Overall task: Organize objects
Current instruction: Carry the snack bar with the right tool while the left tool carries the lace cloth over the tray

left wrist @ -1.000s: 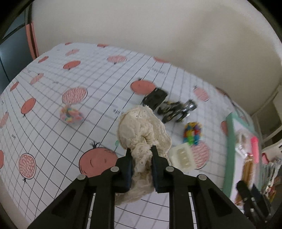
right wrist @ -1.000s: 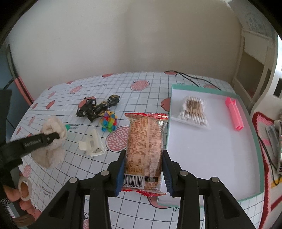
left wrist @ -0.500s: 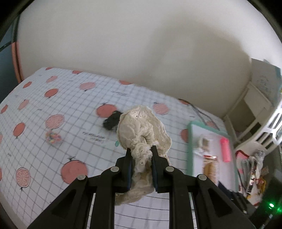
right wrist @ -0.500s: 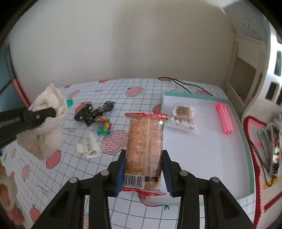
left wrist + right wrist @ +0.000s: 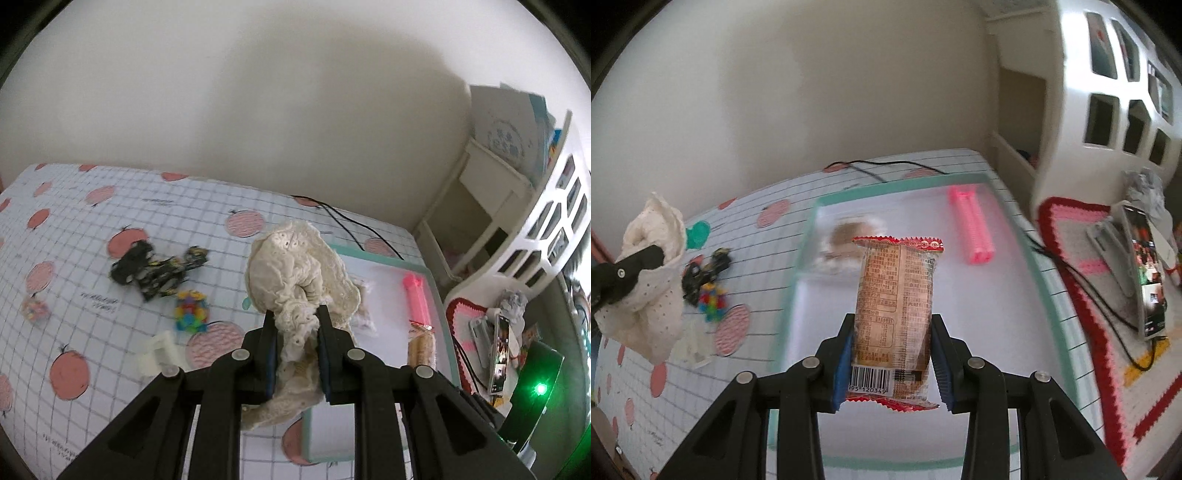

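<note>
The right tool (image 5: 892, 360) is clamped on a snack packet (image 5: 895, 308), a brown foil wrapper with red crimped ends and a barcode at its lower end, held upright in the air over the white tray (image 5: 1015, 314). The left tool (image 5: 297, 345) is clamped on a cream lace cloth (image 5: 295, 273), a bunched, eyelet-trimmed bundle that billows above the jaws and hangs limp below them, above the tray's near corner. Both loads look bound for the teal-rimmed tray at the desk's right edge, so the step in hand is judged to be the carry. The next move calls for lowering each item onto bare tray floor and releasing it clear of what is already there. A pink ridged bar (image 5: 973, 230) lies along the tray's far right side, and a clear bag of cotton swabs (image 5: 846, 243), blurred here, sits at its far left corner. On the desk (image 5: 92, 295), covered in a grid-and-pomegranate sheet, black toy cars (image 5: 155, 269), a multicoloured bead toy (image 5: 190, 310) and a white plastic clip (image 5: 159, 352) remain to be sorted, near the tray's left rim. A black cable (image 5: 886, 166) trails along the desk's far edge. The soft cloth may snag on the jaws at release.
</note>
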`<state>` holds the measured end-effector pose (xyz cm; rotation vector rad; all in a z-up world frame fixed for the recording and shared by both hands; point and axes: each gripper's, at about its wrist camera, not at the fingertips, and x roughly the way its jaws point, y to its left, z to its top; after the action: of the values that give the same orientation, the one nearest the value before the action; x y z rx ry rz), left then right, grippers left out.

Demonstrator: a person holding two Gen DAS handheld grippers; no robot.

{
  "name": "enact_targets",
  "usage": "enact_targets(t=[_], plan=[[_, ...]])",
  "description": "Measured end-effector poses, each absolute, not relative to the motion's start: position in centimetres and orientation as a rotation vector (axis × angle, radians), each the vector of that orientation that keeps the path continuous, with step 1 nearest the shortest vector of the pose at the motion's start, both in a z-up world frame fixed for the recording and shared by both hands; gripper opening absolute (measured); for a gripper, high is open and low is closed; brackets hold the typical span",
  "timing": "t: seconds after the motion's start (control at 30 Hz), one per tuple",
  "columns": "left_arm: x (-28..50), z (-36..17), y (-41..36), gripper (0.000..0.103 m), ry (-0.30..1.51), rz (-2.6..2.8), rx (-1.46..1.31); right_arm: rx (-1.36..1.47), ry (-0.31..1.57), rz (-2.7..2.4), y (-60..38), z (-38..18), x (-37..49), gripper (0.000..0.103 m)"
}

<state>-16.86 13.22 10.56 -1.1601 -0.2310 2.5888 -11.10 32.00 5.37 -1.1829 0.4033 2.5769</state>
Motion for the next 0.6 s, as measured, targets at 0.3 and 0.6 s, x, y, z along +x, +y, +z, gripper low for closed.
enact_targets(t=[0.3,0.6], plan=[[-18.1,8.3,18.0,0.019,-0.137,2.517,-1.164,-1.156,0.453,2.5,36.7,4.2,-11.1,0.04],[-18.7,4.9,21.0,0.02,-0.098,2.434,-1.257,-1.187,0.408,2.45,38.0,2.7,-11.3,0.04]])
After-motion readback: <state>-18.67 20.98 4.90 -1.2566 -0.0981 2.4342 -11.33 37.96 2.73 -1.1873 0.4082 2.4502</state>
